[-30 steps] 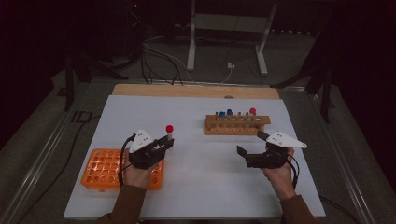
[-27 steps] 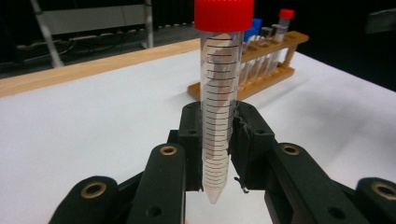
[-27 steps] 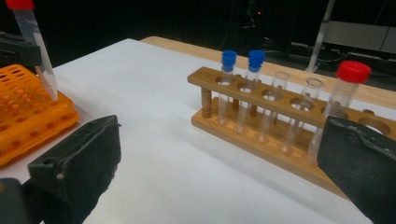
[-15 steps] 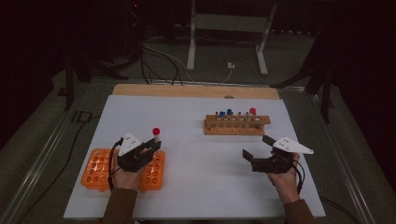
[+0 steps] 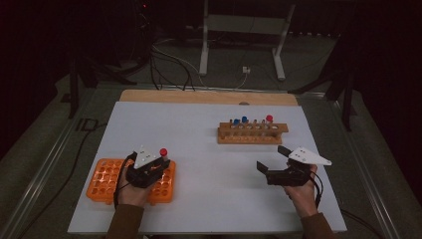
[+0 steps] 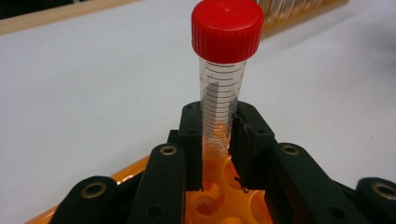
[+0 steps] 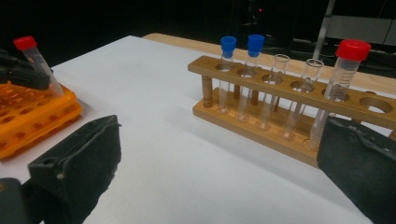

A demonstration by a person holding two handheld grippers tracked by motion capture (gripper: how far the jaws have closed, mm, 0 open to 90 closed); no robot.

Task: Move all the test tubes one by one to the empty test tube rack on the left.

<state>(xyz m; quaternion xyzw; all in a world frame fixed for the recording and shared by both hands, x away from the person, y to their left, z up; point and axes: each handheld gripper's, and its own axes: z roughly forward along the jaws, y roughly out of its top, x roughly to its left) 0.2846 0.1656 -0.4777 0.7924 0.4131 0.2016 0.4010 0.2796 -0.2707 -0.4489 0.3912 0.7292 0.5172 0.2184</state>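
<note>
Fingers (image 6: 191,140) of left gripper (image 6: 217,144) are clamped on red-capped tube (image 6: 223,93), held upright over orange rack (image 5: 104,181), lower left, prob. for seating. Right gripper (image 5: 271,164) is held wide open, empty.

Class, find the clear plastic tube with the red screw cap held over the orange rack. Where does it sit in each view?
High view: lower left, the clear plastic tube with the red screw cap stands over the orange plastic rack.
Left gripper view: centre, clamped in the left tool.
Right gripper view: far upper left, tilted.
Shared landmark: the orange rack.
</note>
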